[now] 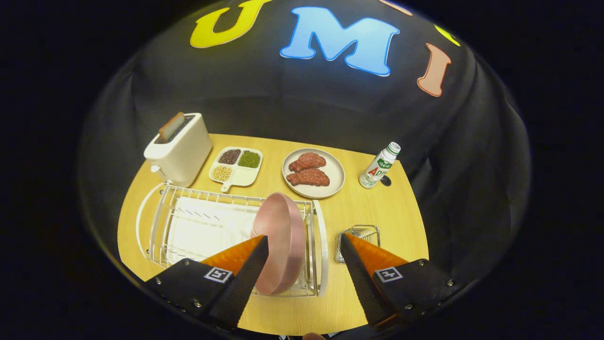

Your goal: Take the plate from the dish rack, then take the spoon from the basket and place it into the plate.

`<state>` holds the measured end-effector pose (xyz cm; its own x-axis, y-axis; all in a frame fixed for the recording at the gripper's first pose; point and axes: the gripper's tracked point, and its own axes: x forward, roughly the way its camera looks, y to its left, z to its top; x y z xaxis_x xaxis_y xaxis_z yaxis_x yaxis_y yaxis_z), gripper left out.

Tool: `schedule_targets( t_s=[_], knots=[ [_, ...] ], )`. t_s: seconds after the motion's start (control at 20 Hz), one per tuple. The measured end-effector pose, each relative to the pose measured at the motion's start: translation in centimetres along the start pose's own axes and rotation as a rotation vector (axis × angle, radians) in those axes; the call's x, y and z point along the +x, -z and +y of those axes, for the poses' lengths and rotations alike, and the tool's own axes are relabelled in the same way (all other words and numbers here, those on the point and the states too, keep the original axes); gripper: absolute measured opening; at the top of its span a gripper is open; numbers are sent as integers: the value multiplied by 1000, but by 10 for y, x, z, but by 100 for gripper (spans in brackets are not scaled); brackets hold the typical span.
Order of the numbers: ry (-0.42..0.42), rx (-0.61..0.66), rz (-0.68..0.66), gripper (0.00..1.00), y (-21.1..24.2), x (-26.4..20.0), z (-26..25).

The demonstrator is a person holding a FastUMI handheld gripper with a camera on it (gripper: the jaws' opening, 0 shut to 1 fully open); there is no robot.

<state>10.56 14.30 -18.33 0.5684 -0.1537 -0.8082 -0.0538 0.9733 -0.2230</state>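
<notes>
One gripper [304,245] in my feed, fingers spread wide, grasping nothing, hanging above the wooden table [368,222]. Going left to right: white toaster [179,148] at about ten o'clock from the fingertips, toast slice poking out the top. Wire dish rack [188,226] just below it, white mat inside. Divided snack tray [236,166] at eleven o'clock, holds beans or grains, can't tell which. Pink plate [281,236] stands on edge at the rack's right end, just ahead of my left finger, partly behind its tip. Grey plate of meat [313,173] at twelve o'clock. Small wire basket [361,233] just ahead of my right finger; spoon not discernible inside. White bottle [379,166] upright at one o'clock, beside a small dark spot on the table.
</notes>
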Motion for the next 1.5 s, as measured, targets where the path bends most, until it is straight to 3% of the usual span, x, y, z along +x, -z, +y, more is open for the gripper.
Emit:
schedule_targets(
  t_s=[0.25,0.3,0.35,0.45,0.55,0.7,1.0,1.15,1.2,1.5],
  knots=[
    [158,32,130,89,21,37,-8],
    [176,35,139,74,20,39,-8],
    [180,41,147,68,23,44,-6],
    [197,62,147,40,20,42,3],
    [192,58,119,33,9,40,9],
    [171,21,125,14,-4,32,19],
    [192,-34,145,14,-13,25,7],
    [219,-88,92,14,-31,11,-3],
    [208,-98,87,8,-32,11,-5],
    [44,-65,30,8,-37,-22,-6]
  ],
)
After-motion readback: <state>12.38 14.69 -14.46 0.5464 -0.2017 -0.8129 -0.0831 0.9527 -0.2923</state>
